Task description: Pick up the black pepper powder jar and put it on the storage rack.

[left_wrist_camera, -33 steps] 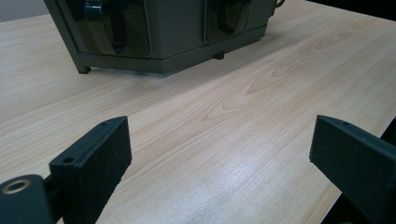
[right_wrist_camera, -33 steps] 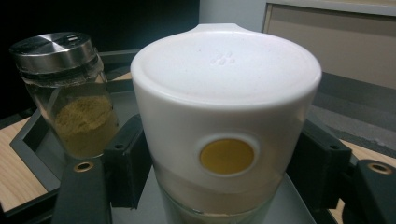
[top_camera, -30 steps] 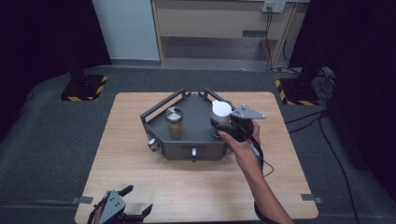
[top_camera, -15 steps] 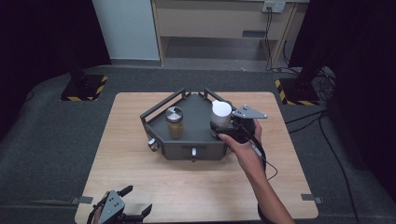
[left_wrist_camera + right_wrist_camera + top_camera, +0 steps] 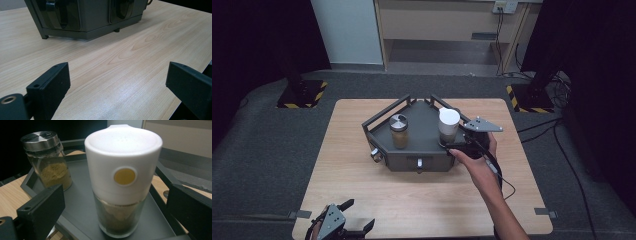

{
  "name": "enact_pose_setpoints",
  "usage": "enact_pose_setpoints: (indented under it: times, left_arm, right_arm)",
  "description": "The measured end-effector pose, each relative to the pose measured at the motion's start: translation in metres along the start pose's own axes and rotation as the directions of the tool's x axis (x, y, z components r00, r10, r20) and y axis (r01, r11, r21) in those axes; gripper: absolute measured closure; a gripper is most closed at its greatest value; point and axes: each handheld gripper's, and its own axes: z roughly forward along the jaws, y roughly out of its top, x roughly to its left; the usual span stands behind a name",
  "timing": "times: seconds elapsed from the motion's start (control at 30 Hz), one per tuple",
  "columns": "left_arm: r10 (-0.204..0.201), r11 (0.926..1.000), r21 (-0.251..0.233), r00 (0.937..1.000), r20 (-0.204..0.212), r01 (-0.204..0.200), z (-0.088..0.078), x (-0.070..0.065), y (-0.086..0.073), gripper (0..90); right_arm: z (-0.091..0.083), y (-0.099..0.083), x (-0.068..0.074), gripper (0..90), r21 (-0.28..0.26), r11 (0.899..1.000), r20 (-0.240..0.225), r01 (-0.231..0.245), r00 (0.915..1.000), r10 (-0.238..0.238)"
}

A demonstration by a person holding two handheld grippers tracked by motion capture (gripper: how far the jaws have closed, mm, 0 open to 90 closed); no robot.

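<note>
A dark grey tray (image 5: pixel 377 121) with a raised rail stands mid-table. On it are a glass jar with a metal lid (image 5: pixel 399 131) holding yellow powder and a jar with a tall white cap (image 5: pixel 448 124). My right gripper (image 5: pixel 451 143) reaches in from the right. Its jaws have just been opening and now stand open. In the right gripper view the white-capped jar (image 5: pixel 123 170) stands upright between the jaws, clear of both pads, with the metal-lidded jar (image 5: pixel 47 157) behind at the left. My left gripper (image 5: pixel 358 215) rests open near the table's front left edge.
The tray's front wall (image 5: pixel 87 22) has dark windows and small feet, and a knob (image 5: pixel 419 163) sticks out toward me. Bare wooden tabletop (image 5: pixel 130 57) lies between the left gripper (image 5: pixel 120 82) and the tray. Dark floor surrounds the table, with yellow-black striped stand bases (image 5: pixel 302 95) behind it.
The white-capped jar stands in the same spot on the tray, and the right hand has barely shifted beside it. The left gripper has not moved.
</note>
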Motion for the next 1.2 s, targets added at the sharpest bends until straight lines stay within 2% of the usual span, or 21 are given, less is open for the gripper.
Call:
enact_pose_setpoints:
  times: [0.1, 0.17, 0.57, 0.8, 1.2]
  left_arm:
    - [0.000, 1.0000, 0.002, 1.0000, 0.000, 0.000, 0.000, 0.000, 0.000, 4.3]
    - [-0.001, 1.0000, 0.005, 1.0000, 0.000, 0.001, 0.000, 0.000, 0.000, 4.3]
    - [0.003, 1.0000, 0.009, 1.0000, -0.002, -0.003, 0.001, -0.002, 0.001, 4.2]
    - [0.005, 0.9999, 0.013, 1.0000, -0.005, -0.005, 0.001, -0.002, 0.001, 4.2]
    - [0.011, 0.9998, 0.017, 0.9999, -0.003, -0.011, 0.003, -0.003, 0.001, 4.2]
  right_arm:
    - [-0.005, -0.002, -0.001, 2.1, 0.001, 1.000, -0.005, -0.006, 1.0000, 0.006]
    - [-0.013, -0.007, -0.003, 2.1, -0.003, 1.000, -0.023, -0.018, 0.9996, 0.017]
    - [-0.034, -0.024, 0.000, 2.2, 0.013, 1.000, -0.036, -0.008, 0.9993, 0.009]
    - [-0.046, -0.037, 0.001, 2.2, 0.011, 1.000, -0.045, -0.022, 0.9987, 0.022]
    - [-0.062, -0.051, 0.000, 2.3, 0.015, 0.999, -0.037, -0.030, 0.9989, 0.030]
